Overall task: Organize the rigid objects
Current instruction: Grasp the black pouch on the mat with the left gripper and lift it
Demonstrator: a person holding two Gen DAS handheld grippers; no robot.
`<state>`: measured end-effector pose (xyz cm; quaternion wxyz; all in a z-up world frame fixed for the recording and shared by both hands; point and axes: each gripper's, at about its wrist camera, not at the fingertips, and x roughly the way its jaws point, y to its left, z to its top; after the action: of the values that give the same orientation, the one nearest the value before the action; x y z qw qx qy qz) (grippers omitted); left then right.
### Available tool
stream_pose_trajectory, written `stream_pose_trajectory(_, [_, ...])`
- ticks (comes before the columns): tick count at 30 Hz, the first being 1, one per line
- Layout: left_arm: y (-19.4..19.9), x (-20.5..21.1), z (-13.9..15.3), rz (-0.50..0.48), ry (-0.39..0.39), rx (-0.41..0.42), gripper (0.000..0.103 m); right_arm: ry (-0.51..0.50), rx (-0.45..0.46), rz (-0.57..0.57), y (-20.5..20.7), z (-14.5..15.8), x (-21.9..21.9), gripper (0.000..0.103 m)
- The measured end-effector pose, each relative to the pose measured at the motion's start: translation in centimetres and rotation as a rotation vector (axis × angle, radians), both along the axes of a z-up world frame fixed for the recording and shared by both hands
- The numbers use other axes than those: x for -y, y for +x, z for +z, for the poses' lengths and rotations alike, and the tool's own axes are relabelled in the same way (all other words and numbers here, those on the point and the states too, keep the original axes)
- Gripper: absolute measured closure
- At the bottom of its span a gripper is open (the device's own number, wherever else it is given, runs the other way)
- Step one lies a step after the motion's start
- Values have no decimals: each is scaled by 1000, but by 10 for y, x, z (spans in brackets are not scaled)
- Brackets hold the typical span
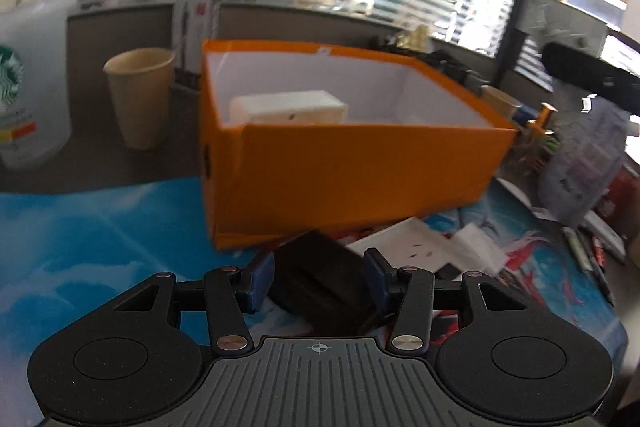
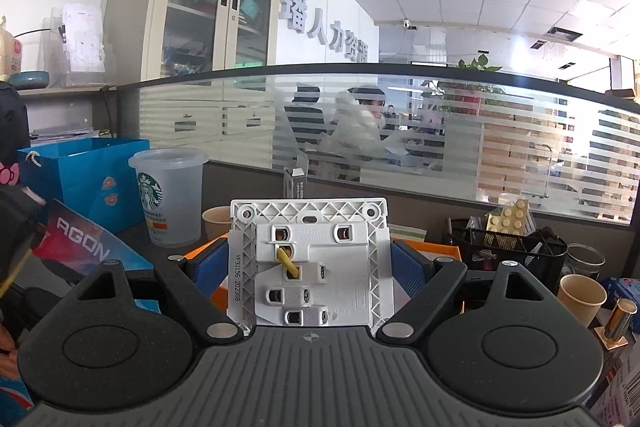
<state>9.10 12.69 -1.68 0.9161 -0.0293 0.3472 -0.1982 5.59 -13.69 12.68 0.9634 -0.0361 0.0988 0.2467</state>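
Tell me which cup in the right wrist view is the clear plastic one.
The tall Starbucks cup at left, frosted see-through with a green logo, beside the blue bag. The two paper cups are short, tan and opaque.

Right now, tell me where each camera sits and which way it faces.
Left wrist: on the left gripper, angled down at the desk; blue pads flank a black box, contact unclear, before an orange box holding a white block.
Right wrist: on the right gripper, facing level toward a glass partition, clamping a white wall socket, back side showing.
Shared: Starbucks cup, orange box.
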Motion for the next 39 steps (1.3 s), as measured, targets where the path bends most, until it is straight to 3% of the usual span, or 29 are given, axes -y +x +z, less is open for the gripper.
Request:
stream_pose_trajectory(1, [1, 0, -1, 2, -7, 1, 48, 0, -1, 0, 0, -1, 0, 20])
stream_pose_trajectory(3, [1, 2, -1, 7, -22, 10, 23, 1, -1, -1, 0, -1, 0, 20])
stream_pose_trajectory(6, [-1, 8, 1, 14, 3, 62, 9, 2, -8, -2, 0, -2, -1, 20])
stream_pose_trajectory(8, [2, 10, -1, 2, 8, 51, 4, 0, -14, -3, 1, -3, -2, 20])
stream_pose_trajectory(17, [11, 13, -19, 40, 3, -18, 5, 11, -22, -2, 1, -8, -1, 20])
stream_pose_trajectory(19, [12, 13, -24, 33, -18, -31, 20, 15, -26, -4, 1, -9, -1, 20])
stream_pose_trajectory(20, [12, 12, -25, 37, -34, -43, 20, 16, -27, -5, 1, -9, -1, 20])
stream_pose_trajectory(26, [5, 10, -18, 74, -34, -14, 21, 18, -28, -9, 0, -10, 1, 20])
stream_pose_trajectory(39, [-16, 11, 24, 82, -41, 106, 21, 16, -1, 3, -9, -1, -1, 20])
